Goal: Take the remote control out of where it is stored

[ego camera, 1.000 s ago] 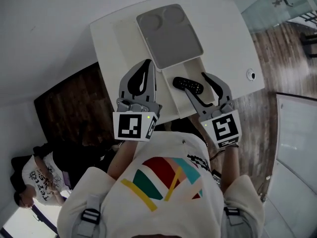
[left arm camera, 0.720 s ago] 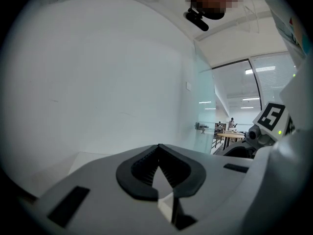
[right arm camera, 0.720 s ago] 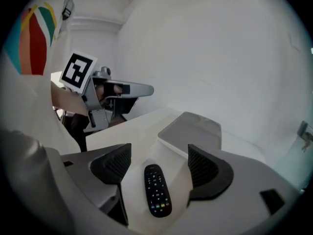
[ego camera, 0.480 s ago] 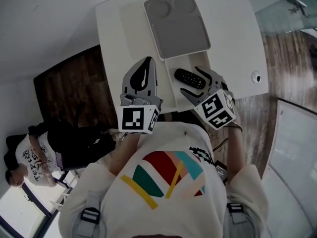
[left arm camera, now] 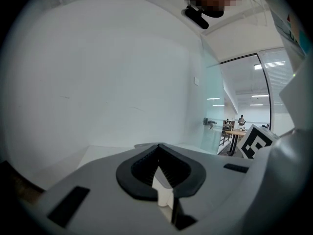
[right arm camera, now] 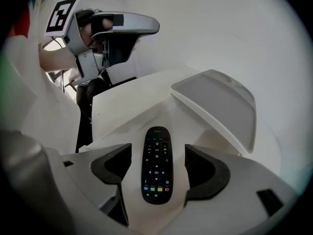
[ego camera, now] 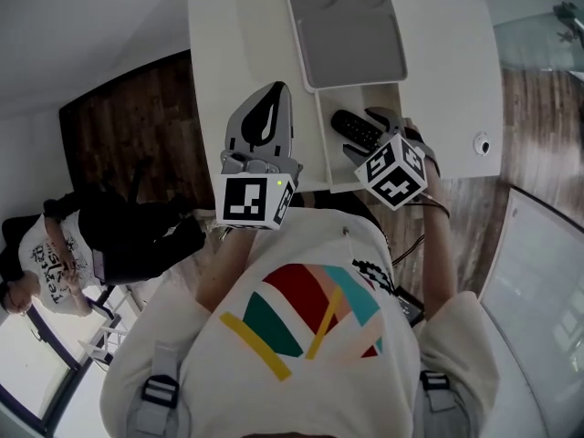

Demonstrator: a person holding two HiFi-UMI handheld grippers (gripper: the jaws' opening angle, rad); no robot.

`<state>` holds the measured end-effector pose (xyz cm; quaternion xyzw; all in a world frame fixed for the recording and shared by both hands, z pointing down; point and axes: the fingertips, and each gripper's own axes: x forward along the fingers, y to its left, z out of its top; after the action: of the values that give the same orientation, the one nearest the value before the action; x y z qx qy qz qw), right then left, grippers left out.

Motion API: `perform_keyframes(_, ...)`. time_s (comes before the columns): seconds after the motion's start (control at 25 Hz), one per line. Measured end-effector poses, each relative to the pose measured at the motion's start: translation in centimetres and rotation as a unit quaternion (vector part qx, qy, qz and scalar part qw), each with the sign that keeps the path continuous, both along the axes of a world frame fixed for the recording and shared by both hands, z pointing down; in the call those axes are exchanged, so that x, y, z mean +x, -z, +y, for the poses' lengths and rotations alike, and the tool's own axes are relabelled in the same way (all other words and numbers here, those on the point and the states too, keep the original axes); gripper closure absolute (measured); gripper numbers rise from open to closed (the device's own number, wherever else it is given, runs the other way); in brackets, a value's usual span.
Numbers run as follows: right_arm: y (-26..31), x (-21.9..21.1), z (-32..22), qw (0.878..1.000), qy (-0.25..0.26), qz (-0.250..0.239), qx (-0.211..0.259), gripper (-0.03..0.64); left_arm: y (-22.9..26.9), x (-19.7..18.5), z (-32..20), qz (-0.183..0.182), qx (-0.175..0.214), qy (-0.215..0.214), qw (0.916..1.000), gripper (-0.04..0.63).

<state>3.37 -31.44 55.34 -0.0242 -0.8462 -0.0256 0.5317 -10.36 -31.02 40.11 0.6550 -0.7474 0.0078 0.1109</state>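
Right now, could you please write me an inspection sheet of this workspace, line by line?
Surface: white table with an open compartment; its grey lid sits slid back.
Job's things: black remote control lies flat in the compartment, not yet lifted.
Clutter: one small round fitting on the table.
Grippers: right gripper open, jaws either side of the remote control, not touching it; left gripper shut and empty, held near the table edge.
Cables: thin dark cable near the right forearm.
Surroundings: wooden floor, another person at the left, glass partition.
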Motion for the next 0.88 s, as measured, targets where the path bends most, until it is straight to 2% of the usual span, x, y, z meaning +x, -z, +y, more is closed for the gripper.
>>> perform_keyframes(0.08, -0.6, -0.2, 0.0, 1.000, 0.008, 0.011, 0.003, 0.278, -0.2, -0.2, 0.0, -0.003, -0.002, 0.001, 1.0000, 0.589)
perform_keyframes(0.28, -1.7, -0.3, 0.0, 0.999, 0.010, 0.037, -0.002, 0.278, -0.4, -0.7, -0.1, 0.019, -0.001, 0.006, 0.9998, 0.589)
perform_keyframes(0.68, -3.9, 0.2, 0.4, 0.994, 0.021, 0.103, 0.008, 0.281, -0.1, 0.0, -0.3, 0.020, 0.002, -0.004, 0.9998, 0.589)
perform_keyframes(0.88, -4.2, 0.1, 0.5, 0.993, 0.027, 0.116, -0.003, 0.299, -0.2, -0.3, -0.3, 0.025, 0.002, -0.002, 0.9997, 0.589)
